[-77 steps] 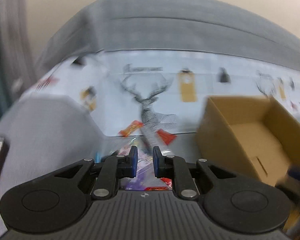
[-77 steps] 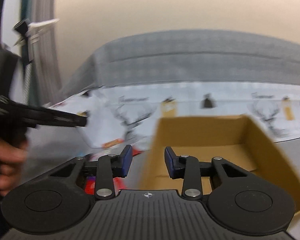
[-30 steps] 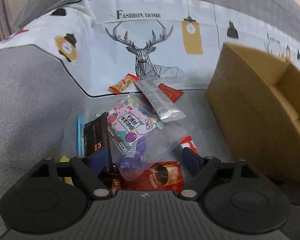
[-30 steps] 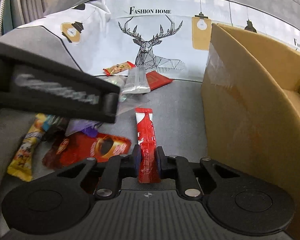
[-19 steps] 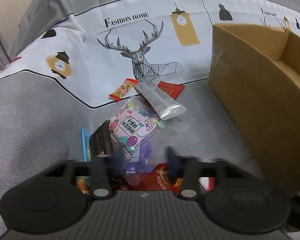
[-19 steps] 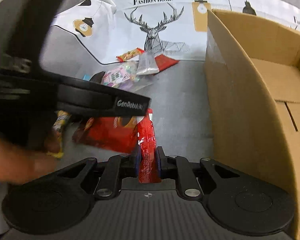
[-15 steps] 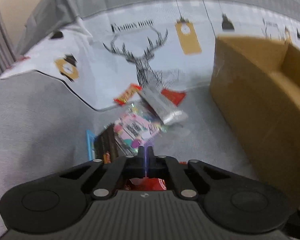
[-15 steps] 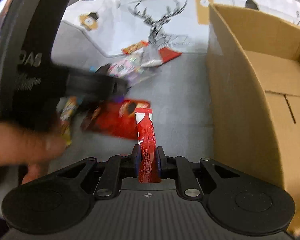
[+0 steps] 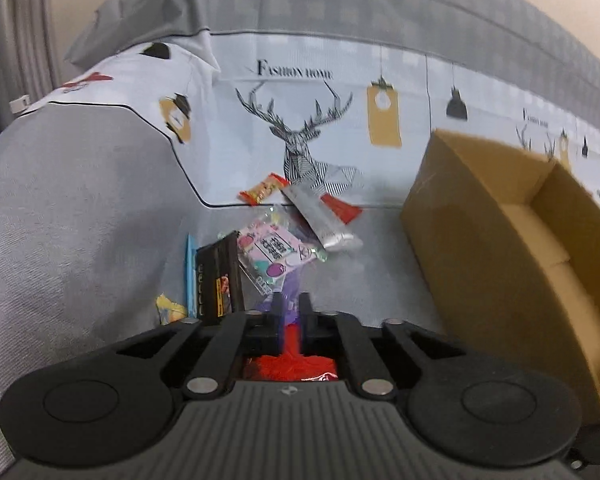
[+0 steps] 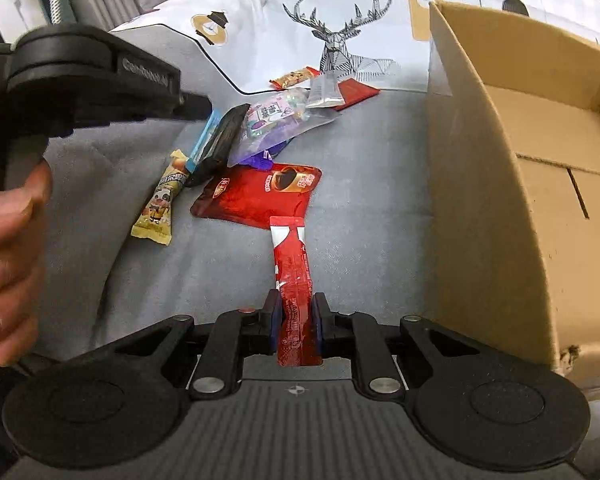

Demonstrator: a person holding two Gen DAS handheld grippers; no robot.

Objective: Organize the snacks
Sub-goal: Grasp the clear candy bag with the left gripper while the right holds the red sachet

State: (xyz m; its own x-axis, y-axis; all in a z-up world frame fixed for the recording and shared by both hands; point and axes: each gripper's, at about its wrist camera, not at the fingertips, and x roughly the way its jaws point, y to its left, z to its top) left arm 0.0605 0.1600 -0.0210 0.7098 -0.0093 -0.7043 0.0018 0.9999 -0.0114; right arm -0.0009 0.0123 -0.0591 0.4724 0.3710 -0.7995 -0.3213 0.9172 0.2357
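My right gripper is shut on a long red stick packet and holds it above the grey bed cover, left of the open cardboard box. My left gripper has its jaws closed, with red wrapper showing between and behind the fingers. In the right wrist view the left tool hovers over the snack pile. A red coffee pouch lies flat on the cover. The pile holds a pink candy bag, a black bar and a silver sachet.
The box also shows in the left wrist view, empty inside. A yellow cartoon packet, a blue stick, an orange candy and a red flat packet lie around. Deer-print bedding lies behind.
My left gripper closed from wide open and pulled up and back from the pile. My right gripper rose with the red stick packet, now higher above the cover.
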